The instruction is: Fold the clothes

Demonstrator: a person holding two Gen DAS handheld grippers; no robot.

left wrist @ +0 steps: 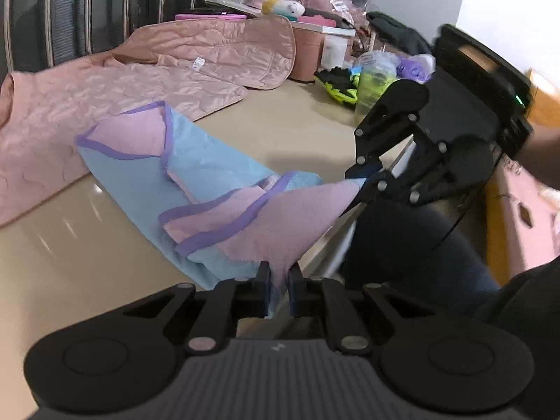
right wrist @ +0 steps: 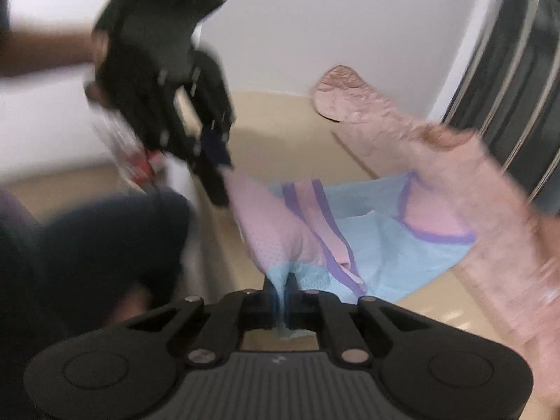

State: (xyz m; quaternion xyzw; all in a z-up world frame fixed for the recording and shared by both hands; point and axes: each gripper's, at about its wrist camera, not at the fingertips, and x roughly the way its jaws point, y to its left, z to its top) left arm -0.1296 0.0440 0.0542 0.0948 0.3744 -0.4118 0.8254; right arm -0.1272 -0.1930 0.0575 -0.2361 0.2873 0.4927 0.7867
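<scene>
A light blue and pink mesh garment with purple trim lies partly spread on the beige floor. My left gripper is shut on its pink near edge at the bottom of the left wrist view. To the right, my right gripper pinches another corner of the same hem, and the pink cloth stretches between the two. In the blurred right wrist view, the right gripper is shut on blue fabric of the garment. The left gripper holds the pink corner up at the left.
A pink quilted blanket lies behind the garment, against a dark striped panel. Boxes, a plush toy and plastic bags crowd the back right. A person's dark trouser leg is close on the right.
</scene>
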